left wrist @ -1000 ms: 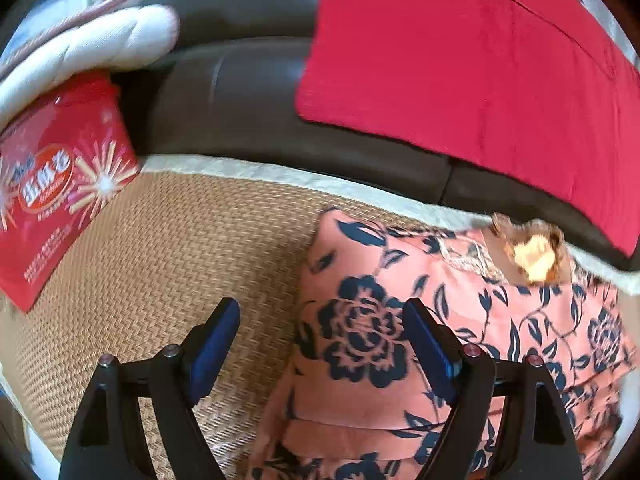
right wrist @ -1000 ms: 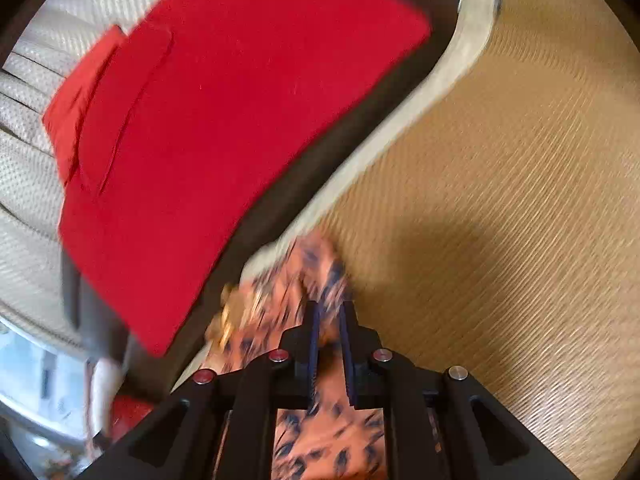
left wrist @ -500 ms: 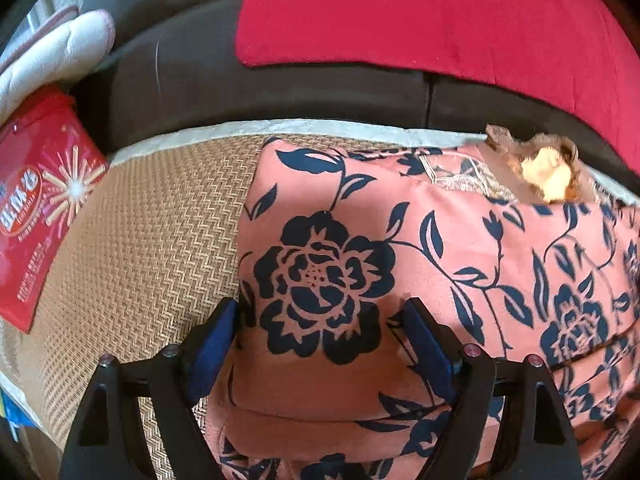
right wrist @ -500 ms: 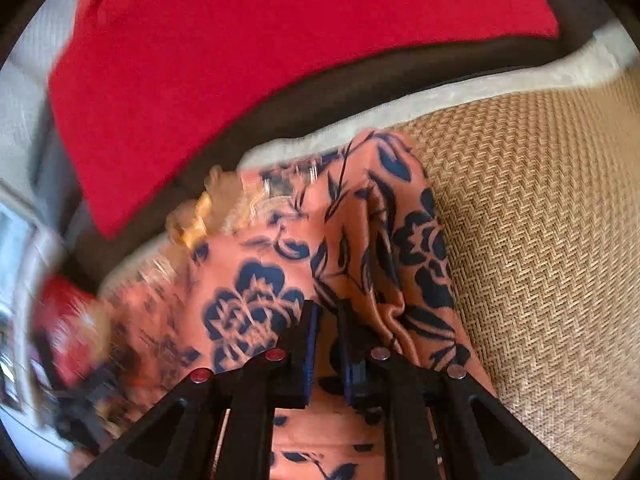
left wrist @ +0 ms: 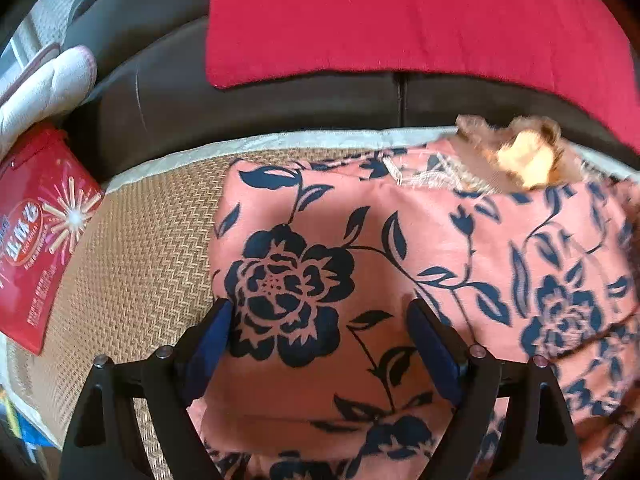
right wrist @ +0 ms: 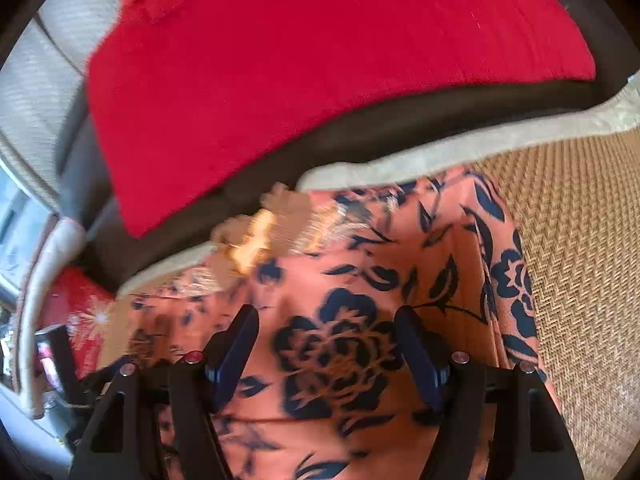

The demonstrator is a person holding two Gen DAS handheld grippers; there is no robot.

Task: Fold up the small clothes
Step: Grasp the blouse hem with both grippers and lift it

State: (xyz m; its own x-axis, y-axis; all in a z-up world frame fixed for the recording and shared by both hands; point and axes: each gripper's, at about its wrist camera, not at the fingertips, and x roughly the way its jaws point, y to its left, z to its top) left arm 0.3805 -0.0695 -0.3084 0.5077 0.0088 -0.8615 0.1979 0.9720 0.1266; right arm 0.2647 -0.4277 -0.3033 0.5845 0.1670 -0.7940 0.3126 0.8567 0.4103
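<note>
A salmon-pink garment with a dark blue flower print (left wrist: pixel 400 264) lies folded on a woven straw mat (left wrist: pixel 132 264); it also shows in the right wrist view (right wrist: pixel 360 280). A tan frilly collar with a yellow patch (left wrist: pixel 524 156) sits at its far edge. My left gripper (left wrist: pixel 320 320) is open, jaws spread over the garment's left part, holding nothing. My right gripper (right wrist: pixel 326 328) is open over the garment's right part, holding nothing.
A red cloth (left wrist: pixel 400 20) lies on the dark brown sofa (left wrist: pixel 280 100) behind the mat; the cloth also shows in the right wrist view (right wrist: pixel 320 60). A red snack bag (left wrist: pixel 36 236) lies at the mat's left. A white padded item (left wrist: pixel 44 88) is at far left.
My right gripper has opened and let go of the garment, which now lies flat. My left gripper stayed open and drifted slightly over the garment.
</note>
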